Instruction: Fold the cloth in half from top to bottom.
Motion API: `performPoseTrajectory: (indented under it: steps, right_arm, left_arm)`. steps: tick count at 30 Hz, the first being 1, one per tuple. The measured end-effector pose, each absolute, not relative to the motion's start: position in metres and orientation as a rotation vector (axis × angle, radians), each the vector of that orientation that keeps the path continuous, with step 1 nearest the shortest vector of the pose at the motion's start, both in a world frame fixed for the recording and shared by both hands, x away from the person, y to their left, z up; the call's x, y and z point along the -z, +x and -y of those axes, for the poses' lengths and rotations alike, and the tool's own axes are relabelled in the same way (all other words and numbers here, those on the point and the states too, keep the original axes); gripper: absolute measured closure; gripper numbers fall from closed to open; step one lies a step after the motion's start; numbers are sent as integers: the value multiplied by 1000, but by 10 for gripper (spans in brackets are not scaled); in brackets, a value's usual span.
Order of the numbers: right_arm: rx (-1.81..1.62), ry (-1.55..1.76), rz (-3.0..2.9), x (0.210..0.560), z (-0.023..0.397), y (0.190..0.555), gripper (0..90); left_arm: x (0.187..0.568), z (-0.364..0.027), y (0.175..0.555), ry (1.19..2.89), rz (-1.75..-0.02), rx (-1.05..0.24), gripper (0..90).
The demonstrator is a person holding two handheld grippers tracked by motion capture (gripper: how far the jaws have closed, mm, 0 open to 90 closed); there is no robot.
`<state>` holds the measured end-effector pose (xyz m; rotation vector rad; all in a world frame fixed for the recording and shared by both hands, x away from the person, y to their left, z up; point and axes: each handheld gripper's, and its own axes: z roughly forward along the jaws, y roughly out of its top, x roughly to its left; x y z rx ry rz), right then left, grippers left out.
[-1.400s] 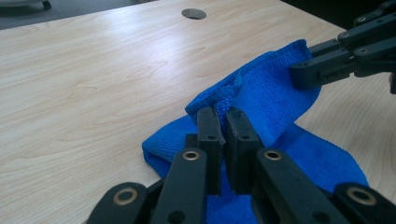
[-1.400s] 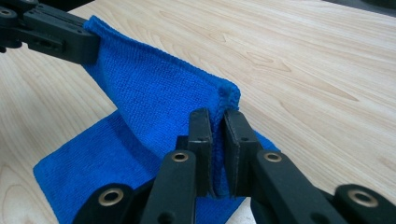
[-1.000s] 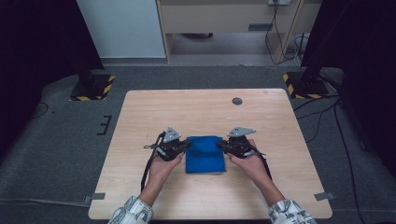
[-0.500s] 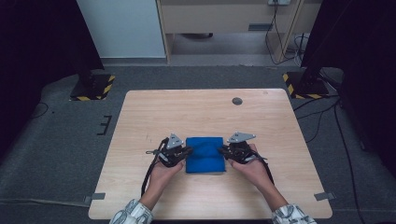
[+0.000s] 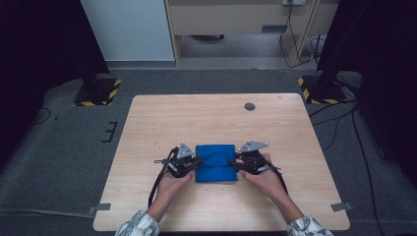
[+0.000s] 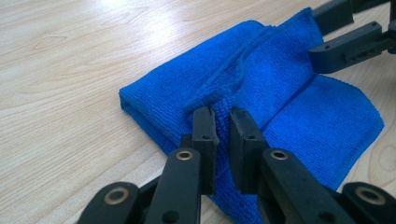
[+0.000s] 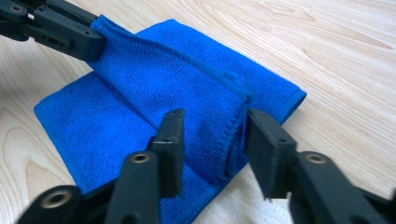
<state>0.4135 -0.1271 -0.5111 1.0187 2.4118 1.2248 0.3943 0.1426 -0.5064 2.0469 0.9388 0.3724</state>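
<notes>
Lying flat near the front middle of the wooden desk (image 5: 216,118) is a folded blue cloth (image 5: 215,162). A person's two hands come in from the near edge, one on each side of the cloth.

The left gripper (image 5: 193,163) sits at the cloth's left edge. In the left gripper view, its fingers (image 6: 204,135) are pinched on a raised fold of the blue cloth (image 6: 261,88), with just a thin slit between them and the fold caught at the tips. The fold stands up a little from the rest of the cloth and runs across it toward the other gripper's black fingers at the far corner.

The right gripper (image 5: 238,163) sits at the cloth's right edge. Its fingers have just been opening. In the right gripper view, the fingers (image 7: 170,144) stand apart on both sides of the same raised ridge of cloth (image 7: 154,88). The ridge is between them, but the right finger is clear of it, so the cloth is let go on this side.

A small dark round spot (image 5: 250,106) sits in the desk top near the far edge, well apart from the cloth.
</notes>
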Motion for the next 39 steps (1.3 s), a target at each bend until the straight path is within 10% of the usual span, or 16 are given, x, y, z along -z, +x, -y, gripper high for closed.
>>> performPoseTrajectory:
  steps: [12, 23, 39]
  right_arm:
    - [-1217, 1110, -2434, 511, 117, 443, 443]
    - [-1225, 1086, -2469, 509, 121, 436, 764]
    - [-1329, 1008, -2450, 503, 132, 408, 832]
  left_arm:
    - [509, -143, 397, 2058, -935, -371, 820]
    - [509, -144, 394, 2050, -936, -360, 820]
    - [509, -149, 382, 2061, -934, -347, 795]
